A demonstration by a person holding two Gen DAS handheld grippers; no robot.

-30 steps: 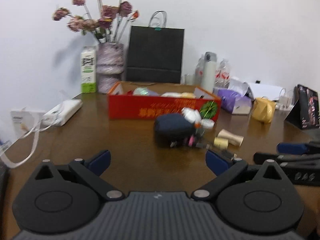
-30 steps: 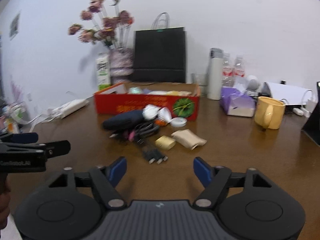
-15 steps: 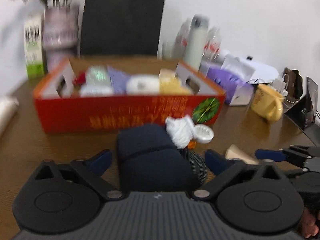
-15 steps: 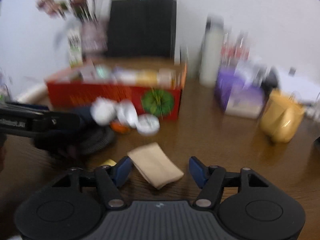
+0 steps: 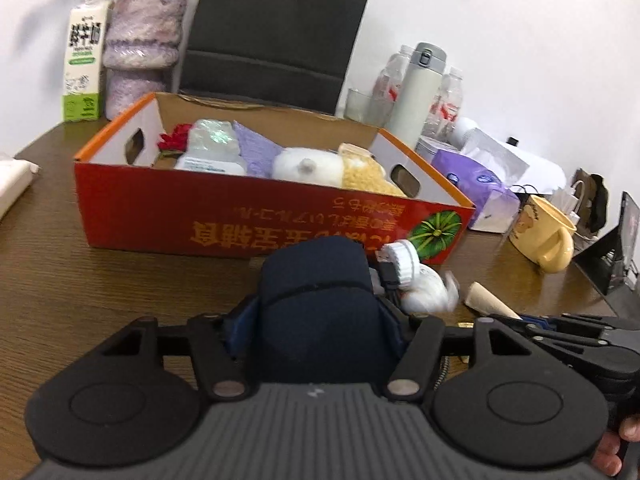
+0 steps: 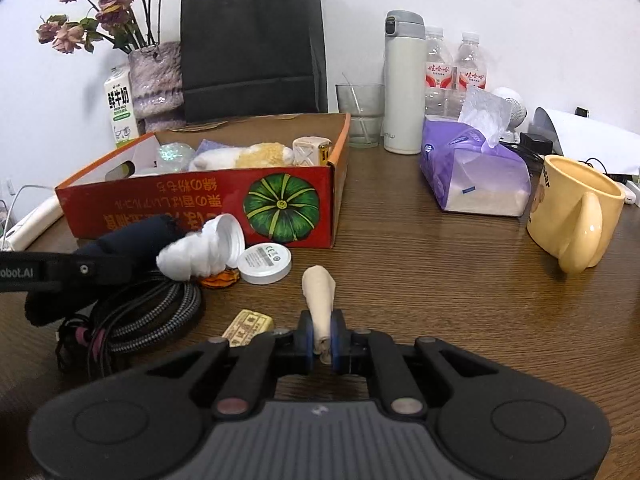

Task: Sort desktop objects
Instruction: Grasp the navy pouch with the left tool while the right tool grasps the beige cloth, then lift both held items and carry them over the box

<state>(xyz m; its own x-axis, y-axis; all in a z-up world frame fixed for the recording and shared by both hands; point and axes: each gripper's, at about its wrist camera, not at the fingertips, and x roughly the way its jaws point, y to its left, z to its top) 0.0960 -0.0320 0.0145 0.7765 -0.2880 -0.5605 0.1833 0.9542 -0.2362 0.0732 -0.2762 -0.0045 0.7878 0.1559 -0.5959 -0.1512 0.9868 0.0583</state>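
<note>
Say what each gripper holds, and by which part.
Right gripper: shut on the beige pouch's near end. Left gripper: closing around the navy pouch's sides.

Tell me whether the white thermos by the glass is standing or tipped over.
Standing. The white thermos is upright on the table beside the glass, its grey lid on top.

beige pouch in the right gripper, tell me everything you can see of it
The beige pouch looks like soft, matte cloth or paper, flat and folded narrow, rounded at its far end. The right gripper is shut on its near end, blue pads pinching it edge-on. It points away toward the red box; the far end seems near the wooden table.
</note>
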